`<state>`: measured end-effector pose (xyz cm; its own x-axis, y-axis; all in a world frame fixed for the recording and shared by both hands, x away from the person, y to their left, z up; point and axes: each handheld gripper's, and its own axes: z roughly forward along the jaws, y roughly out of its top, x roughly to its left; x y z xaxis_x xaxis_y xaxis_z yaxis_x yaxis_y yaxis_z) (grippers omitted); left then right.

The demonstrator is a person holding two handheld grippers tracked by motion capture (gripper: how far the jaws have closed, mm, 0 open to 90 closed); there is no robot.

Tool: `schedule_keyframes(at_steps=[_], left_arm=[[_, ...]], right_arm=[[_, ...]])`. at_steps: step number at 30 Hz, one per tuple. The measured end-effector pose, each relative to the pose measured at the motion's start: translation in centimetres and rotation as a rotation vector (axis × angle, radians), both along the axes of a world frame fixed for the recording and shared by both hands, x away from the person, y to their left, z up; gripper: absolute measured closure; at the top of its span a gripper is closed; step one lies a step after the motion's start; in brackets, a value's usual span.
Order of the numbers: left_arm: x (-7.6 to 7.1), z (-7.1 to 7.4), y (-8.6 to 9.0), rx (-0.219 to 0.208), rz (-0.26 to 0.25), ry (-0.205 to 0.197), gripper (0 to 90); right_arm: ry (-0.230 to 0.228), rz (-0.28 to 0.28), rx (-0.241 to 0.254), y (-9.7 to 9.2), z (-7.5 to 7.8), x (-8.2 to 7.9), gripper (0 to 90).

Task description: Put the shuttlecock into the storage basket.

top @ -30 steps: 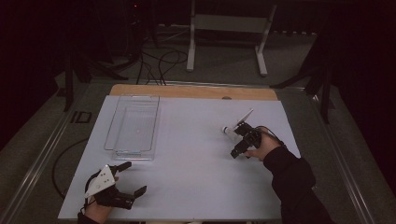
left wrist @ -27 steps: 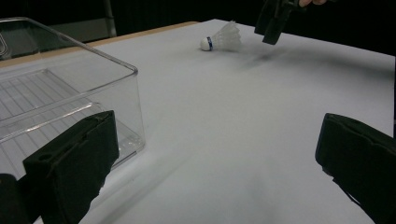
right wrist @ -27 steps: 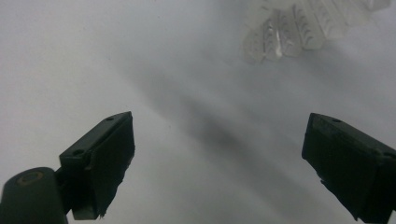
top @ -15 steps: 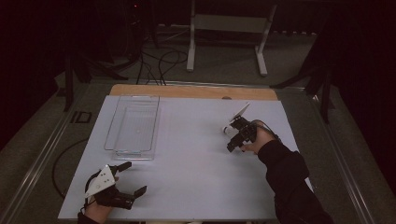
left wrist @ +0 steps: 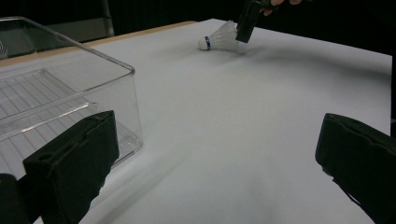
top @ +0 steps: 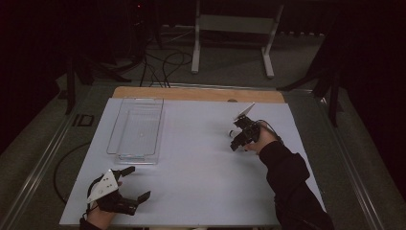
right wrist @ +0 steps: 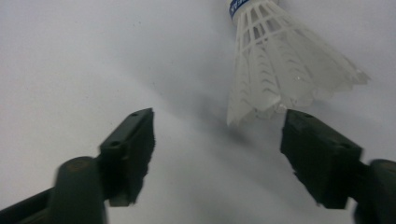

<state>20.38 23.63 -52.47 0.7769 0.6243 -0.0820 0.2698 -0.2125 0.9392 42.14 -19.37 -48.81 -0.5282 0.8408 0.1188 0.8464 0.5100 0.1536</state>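
While the right tongs close in: notes by item.

Shuttlecock (right wrist: 280, 70): white, blue band at the cork; lies on its side on the bench (top: 201, 158), at about 2 o'clock from the sheet's middle. In the high view it is a small white spot (top: 233, 133) just off the tips of the right tongs. In the left gripper view it sits far off at 12 o'clock (left wrist: 219, 38), cork toward the bin side.

Right tongs (right wrist: 217, 140): jaws spread, have just been narrowing; nothing pinched. The skirt's rim sits just ahead of the tips, nearer the right-hand jaw in the right gripper view, at about 1 o'clock; whether it touches that jaw, cannot tell. High view puts these tongs (top: 236, 140) at 2 o'clock on the bench, held by a hand in a dark sleeve.

Left tongs (left wrist: 215, 172): jaws wide apart, empty; bare bench between them. High view shows them (top: 136, 184) at 7 o'clock, near the front edge, well apart from the shuttlecock.

Bin (top: 117, 143): clear plastic, ribbed floor, open top; stands at 10 o'clock on the bench, just ahead of the left tongs. Its near corner (left wrist: 126, 74) shows at 10 o'clock in the left gripper view.

Bench: white sheet over a wooden top, wood strip at the far edge.
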Motion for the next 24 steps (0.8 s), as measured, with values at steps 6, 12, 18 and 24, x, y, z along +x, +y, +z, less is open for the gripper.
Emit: schedule_keyframes(at_steps=[6,12,18,24], left_arm=[[0.0,0.0,-0.1,0.001,-0.003,0.003,0.2],[0.0,0.0,0.0,0.0,-0.003,0.002,0.2],[0.0,0.0,-0.1,0.0,-0.005,0.004,0.2],[0.0,-0.1,-0.1,-0.001,-0.005,0.005,0.2]], right_arm=[[0.005,-0.013,0.005,0.2,-0.4,0.4,34.9],[-0.005,-0.004,0.006,0.3,-0.9,0.8,42.7],[-0.01,-0.006,0.006,0.3,-1.3,1.1,50.8],[-0.009,-0.026,-0.002,0.4,-1.8,1.4,58.8]])
